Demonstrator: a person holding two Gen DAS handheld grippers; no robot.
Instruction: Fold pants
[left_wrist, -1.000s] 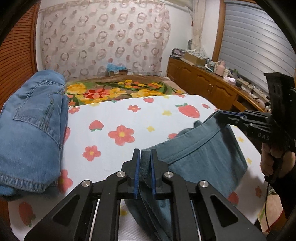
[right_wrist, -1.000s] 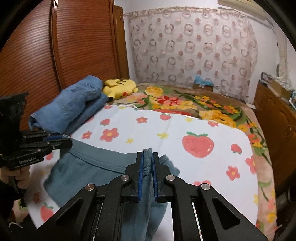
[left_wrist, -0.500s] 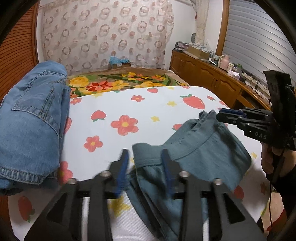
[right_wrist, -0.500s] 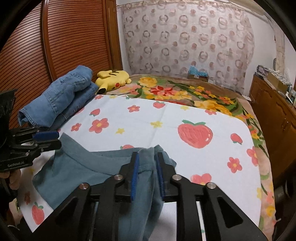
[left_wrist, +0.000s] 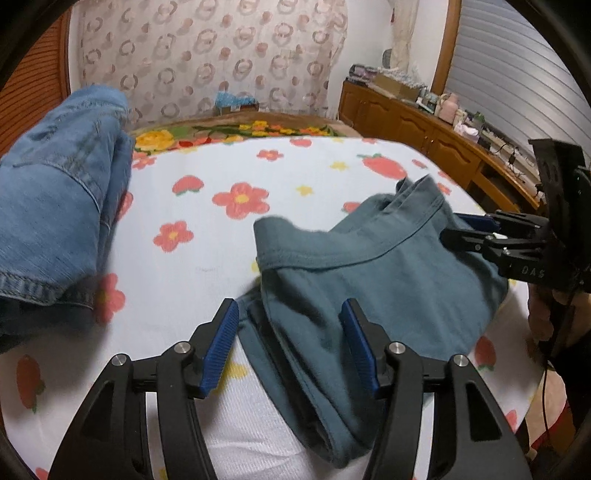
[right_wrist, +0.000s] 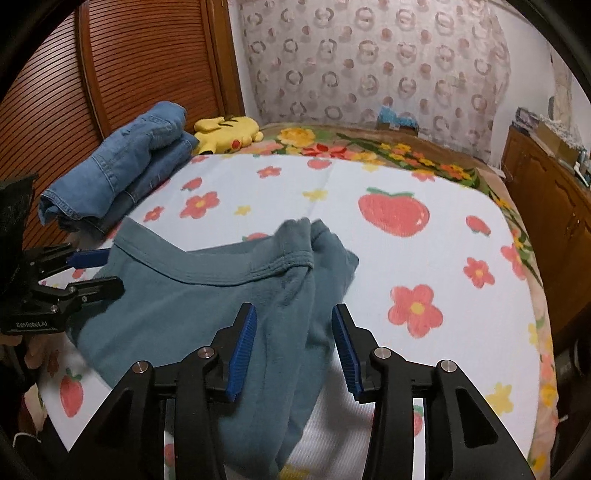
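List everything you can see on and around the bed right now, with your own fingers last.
teal pants: one, teal, folded on the near part of the sheet
jeans: stack, blue denim, far left of bed
plush toy: one, yellow, beside the jeans
sheet: one, white with strawberries and flowers, over the bed
floral blanket: one, multicoloured, far end of bed
cabinet: one, brown wood, cluttered top, right wall
left gripper: fingers opening, pants between, unpressed
right gripper: fingers opening, pants between, unpressed

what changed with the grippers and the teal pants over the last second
Both let go: the left gripper and right gripper were clamped on the teal pants; now their jaws are opening and the cloth has dropped onto the bed. The folded jeans stayed put.
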